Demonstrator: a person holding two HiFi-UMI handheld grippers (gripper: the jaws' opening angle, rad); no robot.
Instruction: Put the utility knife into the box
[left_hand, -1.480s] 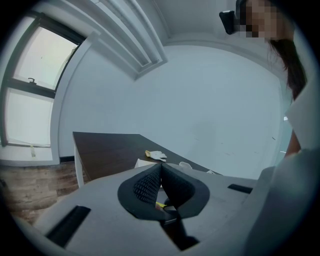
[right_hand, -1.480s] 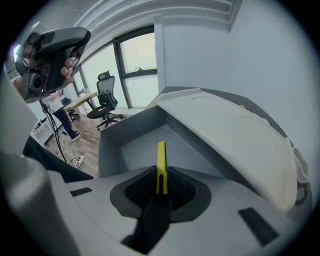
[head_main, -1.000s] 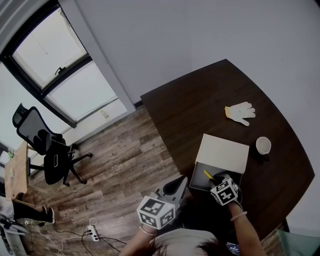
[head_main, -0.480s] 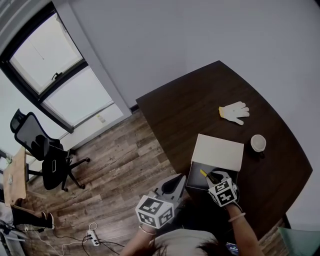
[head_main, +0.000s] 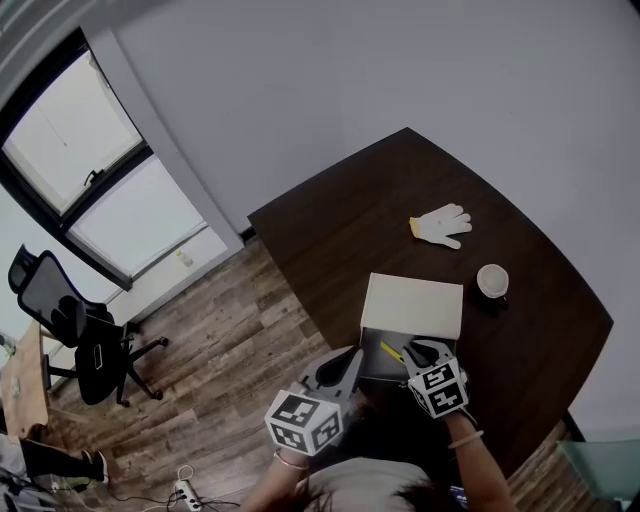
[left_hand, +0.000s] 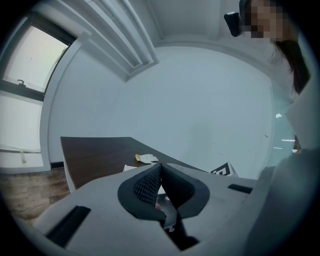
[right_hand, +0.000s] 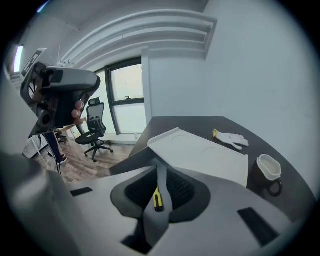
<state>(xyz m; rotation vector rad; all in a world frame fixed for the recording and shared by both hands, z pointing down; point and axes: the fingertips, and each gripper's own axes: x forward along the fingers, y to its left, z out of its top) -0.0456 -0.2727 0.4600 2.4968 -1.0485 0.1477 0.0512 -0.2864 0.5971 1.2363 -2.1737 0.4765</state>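
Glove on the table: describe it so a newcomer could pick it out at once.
Start at the dark wooden table. Beyond the white box, towards the wall, the glove lies flat on bare tabletop. It is the only soft, fingered thing: white with a yellow cuff, unlike the round mug nearby.

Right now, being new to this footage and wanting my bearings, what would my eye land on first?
The yellow utility knife clamped in the right gripper, held at the open white-lidded box near the front edge of the dark table. Beyond it lie a white glove and a mug.
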